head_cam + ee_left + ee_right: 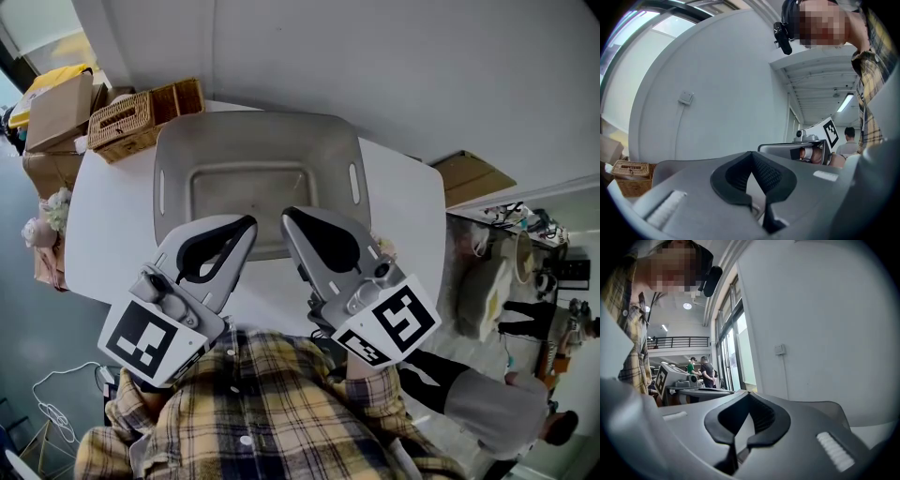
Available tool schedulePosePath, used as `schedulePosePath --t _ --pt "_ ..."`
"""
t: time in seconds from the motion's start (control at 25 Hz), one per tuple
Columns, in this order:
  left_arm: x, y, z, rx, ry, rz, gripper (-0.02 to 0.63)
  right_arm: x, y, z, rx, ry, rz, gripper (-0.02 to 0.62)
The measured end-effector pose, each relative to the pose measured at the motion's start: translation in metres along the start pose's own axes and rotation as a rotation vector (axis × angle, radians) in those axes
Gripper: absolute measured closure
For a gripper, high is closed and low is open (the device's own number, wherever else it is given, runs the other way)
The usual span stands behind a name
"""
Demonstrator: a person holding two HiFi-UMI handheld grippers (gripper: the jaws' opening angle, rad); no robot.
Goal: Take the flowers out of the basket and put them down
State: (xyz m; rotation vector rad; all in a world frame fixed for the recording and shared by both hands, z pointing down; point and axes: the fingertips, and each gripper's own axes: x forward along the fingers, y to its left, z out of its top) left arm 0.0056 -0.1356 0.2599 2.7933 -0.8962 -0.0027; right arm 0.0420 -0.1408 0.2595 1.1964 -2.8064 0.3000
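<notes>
While left gripper (pixel 247 224) and right gripper (pixel 289 217) hover, basket (pixel 253 123) lies beyond.

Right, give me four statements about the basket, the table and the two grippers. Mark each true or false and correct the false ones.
1. No flowers show inside the grey basket. True.
2. The right gripper holds a flower. False: its jaws are closed together with nothing between them.
3. A wicker box stands at the far left corner of the white table. True.
4. The left gripper has its jaws wide open. False: they are closed together and empty.
</notes>
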Motion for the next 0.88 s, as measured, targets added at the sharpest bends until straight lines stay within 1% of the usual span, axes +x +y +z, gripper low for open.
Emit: schedulePosePath --t 0.88 --pt "0.0073 0.0014 -0.0029 0.002 0.004 -0.005 0.594 -0.0014 -0.0067 -0.0052 0.006 0.011 -0.005 0.591"
